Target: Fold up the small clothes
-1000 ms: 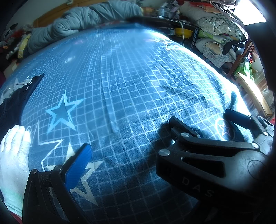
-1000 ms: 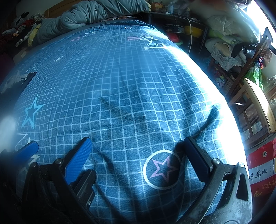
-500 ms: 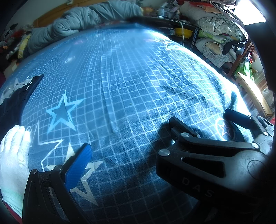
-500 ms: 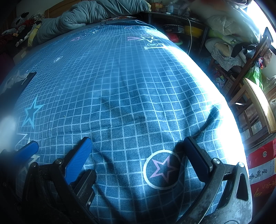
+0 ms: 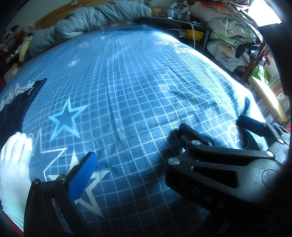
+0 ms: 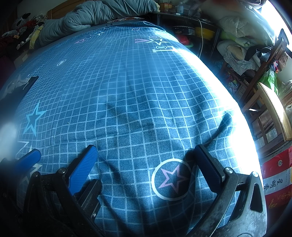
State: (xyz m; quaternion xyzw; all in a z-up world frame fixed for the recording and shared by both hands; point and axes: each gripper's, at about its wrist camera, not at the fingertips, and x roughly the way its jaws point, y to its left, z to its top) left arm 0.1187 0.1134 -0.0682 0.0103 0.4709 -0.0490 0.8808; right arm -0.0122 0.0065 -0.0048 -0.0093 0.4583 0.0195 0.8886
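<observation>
Bed: your two tools rest low over a bed covered by a blue grid-patterned sheet with printed stars (image 6: 138, 94).
Right tool (image 6: 146, 164): its blue-padded fingers (image 6: 83, 169) stand wide apart and hold nothing; a circled pink star print lies on the sheet between them.
Left tool (image 5: 131, 165): you can see one blue pad at lower left; your right tool's black frame covers the other side, but the span looks wide and nothing sits in it.
Hand: a white-gloved hand (image 5: 15, 160) lies flat on the sheet beside your left tool.
Task's thing: a small dark navy garment with a pale lining (image 5: 20, 98) lies at the bed's left edge, well apart from both tools.
Containers: a yellow bowl (image 5: 193, 34) sits on the dark shelf past the bed; you cannot tell its contents.
Edges: a rolled grey quilt (image 6: 94, 14) lines the far end; a wooden chair (image 6: 270, 113) and heaped laundry crowd the right side.
Open room: the middle of the sheet is bare and mildly creased.
</observation>
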